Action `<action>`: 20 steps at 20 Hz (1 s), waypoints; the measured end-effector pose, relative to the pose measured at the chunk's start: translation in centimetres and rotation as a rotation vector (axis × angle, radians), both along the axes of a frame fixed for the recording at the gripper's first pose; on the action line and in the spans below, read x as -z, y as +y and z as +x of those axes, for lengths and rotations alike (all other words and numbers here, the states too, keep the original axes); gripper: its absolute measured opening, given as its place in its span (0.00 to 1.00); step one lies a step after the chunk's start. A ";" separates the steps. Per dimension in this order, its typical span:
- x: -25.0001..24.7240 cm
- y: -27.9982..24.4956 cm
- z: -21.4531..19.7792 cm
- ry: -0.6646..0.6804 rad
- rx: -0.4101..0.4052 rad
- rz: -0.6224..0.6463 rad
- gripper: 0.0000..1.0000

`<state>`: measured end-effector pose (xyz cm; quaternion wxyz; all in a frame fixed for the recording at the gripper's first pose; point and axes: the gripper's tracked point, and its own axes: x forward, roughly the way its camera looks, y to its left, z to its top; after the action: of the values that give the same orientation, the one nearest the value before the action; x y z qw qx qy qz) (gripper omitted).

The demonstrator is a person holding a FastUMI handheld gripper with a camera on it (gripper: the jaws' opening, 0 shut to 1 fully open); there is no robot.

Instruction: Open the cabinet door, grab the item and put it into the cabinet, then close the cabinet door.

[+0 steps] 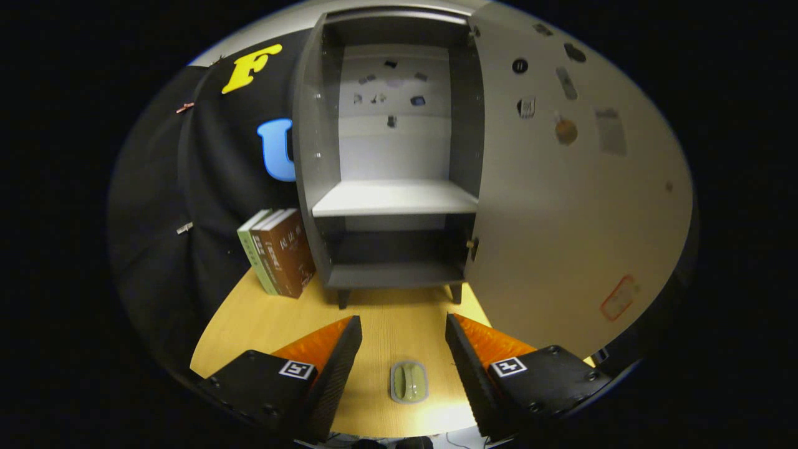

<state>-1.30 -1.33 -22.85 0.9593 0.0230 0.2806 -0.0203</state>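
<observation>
In the gripper view, a small grey-green oblong item with a pale rounded rim (409, 382) is seen lying flat on the light yellow wooden table (249, 324). It sits between the two fingers of the handheld gripper (403, 340), slightly nearer the camera than the fingertips, and is touched by neither. Its long axis runs toward 12 o'clock, in line with the fingers and with the cabinet beyond. The jaws are spread wide, nothing being held; the gap is judged much broader than the item. At 12 o'clock from the jaws, well apart, a tall dark grey cabinet on short legs (393, 249) stands on the table, with a pale shelf across its middle (394, 198) and a lower compartment beneath. Its pale grey door (561, 237) is swung fully open toward 2 o'clock. A few upright books with green and brown covers (278, 252) lean at 10 o'clock beside the cabinet. The gripper is held low and level, pointed straight at the cabinet. The grab is judged to be the step in hand.
</observation>
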 end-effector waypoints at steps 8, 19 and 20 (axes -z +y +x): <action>7.7 -0.7 -3.1 0.260 -0.026 0.030 0.98; 18.4 -1.5 -4.0 0.447 -0.041 0.040 0.78; 19.0 -1.5 -4.3 0.465 -0.049 0.030 0.75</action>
<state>-5.57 -2.84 -41.80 0.8686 0.0253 0.4949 0.0024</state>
